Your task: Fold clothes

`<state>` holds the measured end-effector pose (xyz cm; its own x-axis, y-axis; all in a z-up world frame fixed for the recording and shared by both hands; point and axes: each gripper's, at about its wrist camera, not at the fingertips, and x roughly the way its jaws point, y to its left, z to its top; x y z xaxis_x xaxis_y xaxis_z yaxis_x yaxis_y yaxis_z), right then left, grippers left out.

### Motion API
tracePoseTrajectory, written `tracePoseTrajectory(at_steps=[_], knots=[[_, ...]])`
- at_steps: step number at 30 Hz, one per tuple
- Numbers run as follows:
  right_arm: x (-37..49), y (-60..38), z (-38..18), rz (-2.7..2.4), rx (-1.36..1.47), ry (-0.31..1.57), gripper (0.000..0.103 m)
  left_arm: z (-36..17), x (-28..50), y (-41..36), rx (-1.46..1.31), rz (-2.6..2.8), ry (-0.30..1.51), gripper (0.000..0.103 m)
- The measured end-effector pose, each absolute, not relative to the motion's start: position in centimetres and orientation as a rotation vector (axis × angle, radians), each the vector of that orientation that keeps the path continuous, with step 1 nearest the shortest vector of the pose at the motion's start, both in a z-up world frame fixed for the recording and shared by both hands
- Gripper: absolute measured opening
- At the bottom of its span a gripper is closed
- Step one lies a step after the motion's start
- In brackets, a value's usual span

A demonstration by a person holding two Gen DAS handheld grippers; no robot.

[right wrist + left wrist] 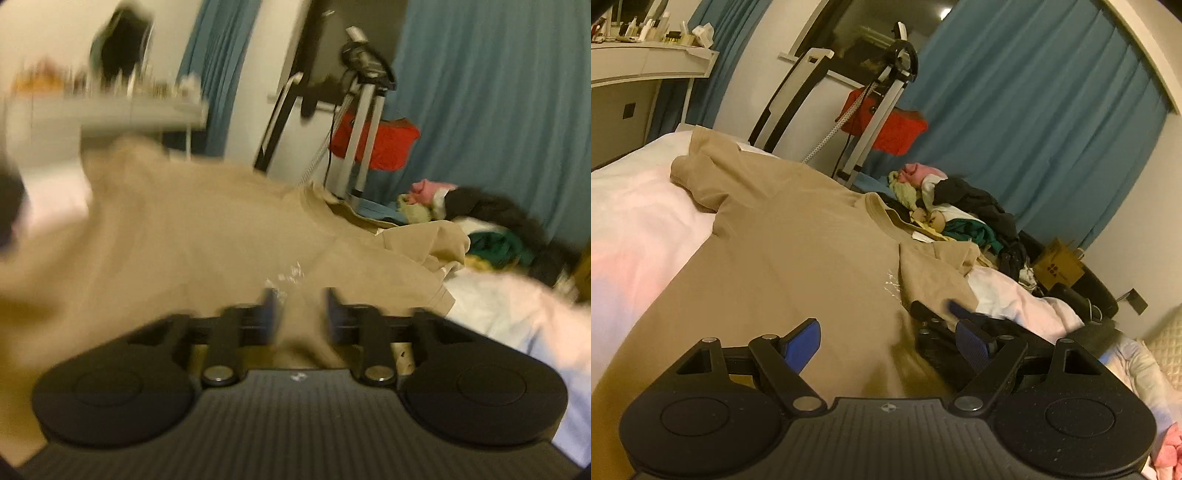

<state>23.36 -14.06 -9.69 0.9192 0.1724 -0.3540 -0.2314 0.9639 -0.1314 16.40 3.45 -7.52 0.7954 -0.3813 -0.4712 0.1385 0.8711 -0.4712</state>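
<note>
A tan T-shirt [798, 251] lies spread over a white bed [635, 206], collar toward the far side, and one sleeve is folded in at the right. My left gripper [886, 328] hovers open just above the shirt's lower part, with nothing between its blue pads. Right beside it, my right gripper [934, 308] rests low on the shirt near the folded sleeve. The right wrist view is blurred. There my right gripper [300, 299] has its jaws apart, and a raised ridge of the tan T-shirt [184, 229] stands between them.
A pile of mixed clothes [960, 206] sits at the bed's far right corner. Behind the bed stand a tripod stand [882, 110] with a red cloth [897, 133], blue curtains [1034, 110] and a cluttered white shelf [646, 62]. A brown paper bag [1060, 264] stands on the floor.
</note>
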Motion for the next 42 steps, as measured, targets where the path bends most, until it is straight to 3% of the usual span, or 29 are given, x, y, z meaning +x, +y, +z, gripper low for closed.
tracePoseTrajectory(at_steps=[2, 7, 8, 13, 15, 16, 17, 24, 31, 34, 35, 36, 37, 38, 39, 42], knots=[[22.4, -16.2, -8.3, 0.198, -0.022, 0.297, 0.075, -7.6, 16.4, 3.4, -0.441, -0.293, 0.593, 0.082], [25.0, -23.6, -7.5, 0.011, 0.417, 0.345, 0.077, -7.9, 16.4, 2.9, -0.426, -0.297, 0.598, 0.082], [26.4, -24.9, -8.0, -0.03, 0.485, 0.396, 0.069, -8.0, 16.5, 2.9, -0.419, -0.294, 0.599, 0.082], [31.6, -25.2, -9.9, 0.003, 0.51, 0.496, 0.058, -8.9, 17.0, 2.4, -0.373, -0.273, 0.608, 0.082], [32.5, -23.7, -9.8, 0.028, 0.464, 0.507, 0.025, -9.3, 17.3, 2.1, -0.352, -0.261, 0.62, 0.082], [32.6, -23.1, -9.4, 0.003, 0.41, 0.513, 0.014, -9.5, 17.4, 2.0, -0.343, -0.257, 0.626, 0.082], [32.6, -22.5, -8.9, -0.032, 0.348, 0.507, 0.01, -9.6, 17.5, 1.9, -0.338, -0.254, 0.631, 0.082], [29.9, -27.8, -4.9, -0.206, 0.228, 0.347, 0.006, -9.6, 17.0, 1.3, -0.301, -0.27, 0.619, 0.082], [32.7, -39.3, -1.3, -0.505, 0.073, 0.353, 0.007, -9.6, 16.7, -0.6, -0.222, -0.297, 0.587, 0.082], [34.6, -45.2, -2.6, -0.485, 0.227, 0.442, 0.011, -9.9, 17.0, -1.6, -0.181, -0.307, 0.586, 0.082], [34.1, -46.1, -3.2, -0.507, 0.246, 0.445, 0.019, -10.0, 17.1, -2.0, -0.172, -0.312, 0.59, 0.082], [33.6, -46.9, -3.8, -0.527, 0.265, 0.446, 0.042, -10.2, 17.2, -2.2, -0.167, -0.315, 0.592, 0.082], [32.6, -47.5, -4.5, -0.522, 0.296, 0.428, 0.057, -10.3, 17.4, -2.5, -0.159, -0.317, 0.594, 0.082], [31.5, -47.6, -5.0, -0.5, 0.334, 0.406, 0.085, -10.4, 17.4, -2.6, -0.151, -0.318, 0.596, 0.082], [30.3, -47.7, -5.6, -0.478, 0.372, 0.386, 0.089, -10.4, 17.4, -2.8, -0.144, -0.319, 0.596, 0.082], [25.9, -47.3, -7.1, -0.398, 0.51, 0.348, 0.088, -10.4, 17.1, -2.7, -0.135, -0.32, 0.591, 0.082]])
